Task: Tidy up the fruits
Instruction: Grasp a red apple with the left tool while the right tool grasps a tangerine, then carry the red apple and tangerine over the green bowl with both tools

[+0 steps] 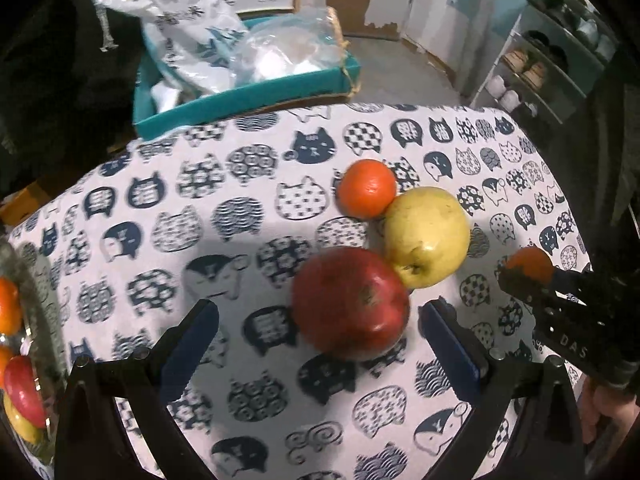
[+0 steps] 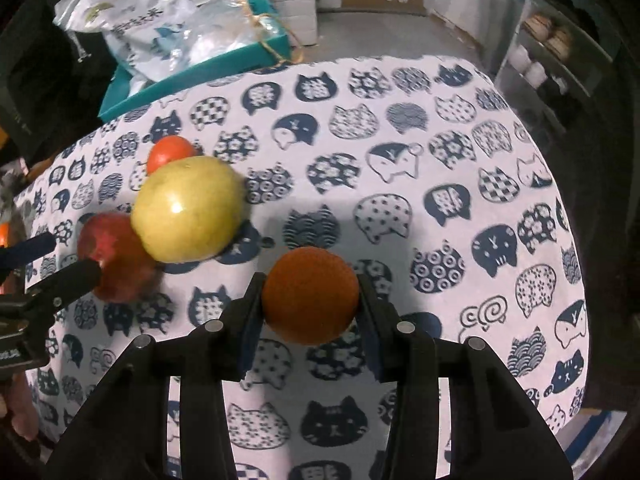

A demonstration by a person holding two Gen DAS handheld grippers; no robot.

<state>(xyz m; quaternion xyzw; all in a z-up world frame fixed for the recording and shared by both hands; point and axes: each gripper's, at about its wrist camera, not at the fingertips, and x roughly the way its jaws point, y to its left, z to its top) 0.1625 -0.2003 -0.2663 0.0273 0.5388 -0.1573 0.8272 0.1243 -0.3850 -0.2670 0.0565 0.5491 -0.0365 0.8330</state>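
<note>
Right gripper (image 2: 311, 300) clamps an orange (image 2: 310, 294); left gripper (image 1: 318, 344), spread wide and empty, flanks the red apple (image 1: 351, 302), which, probably touching the yellow apple (image 1: 427, 236), could roll if nudged.

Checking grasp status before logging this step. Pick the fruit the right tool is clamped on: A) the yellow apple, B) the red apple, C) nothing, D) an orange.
D: in the right wrist view the right tool has both fingers pressed against the sides of an orange, while the red apple and yellow apple lie on the tablecloth.
</note>
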